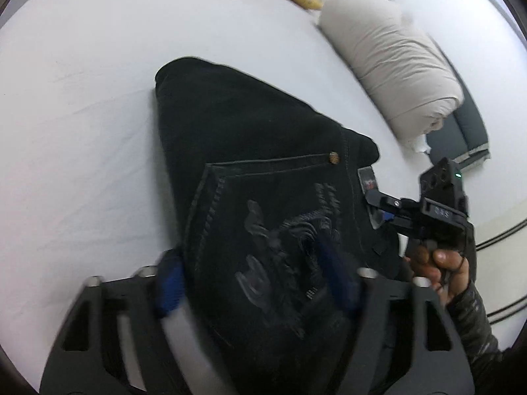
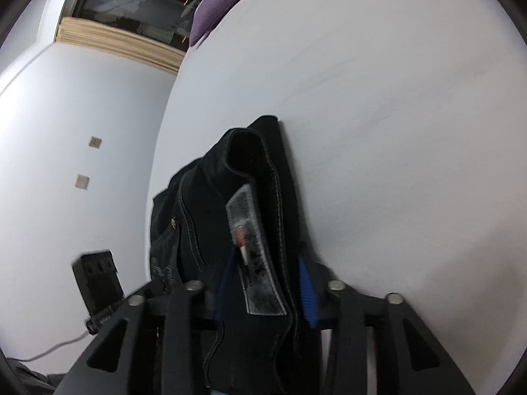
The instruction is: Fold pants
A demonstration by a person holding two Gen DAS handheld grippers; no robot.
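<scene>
Folded black pants (image 1: 250,151) lie on a white sheet (image 1: 82,115), back pocket and embroidery facing up. The left gripper (image 1: 253,279) hangs over the pocket end, its blue pads spread apart with the cloth between them, pressing on nothing. The right gripper (image 2: 263,289), held in a hand (image 1: 441,270), straddles the waistband label (image 2: 253,250); whether its pads pinch the denim cannot be told. A rolled beige blanket (image 1: 392,65) lies beyond.
</scene>
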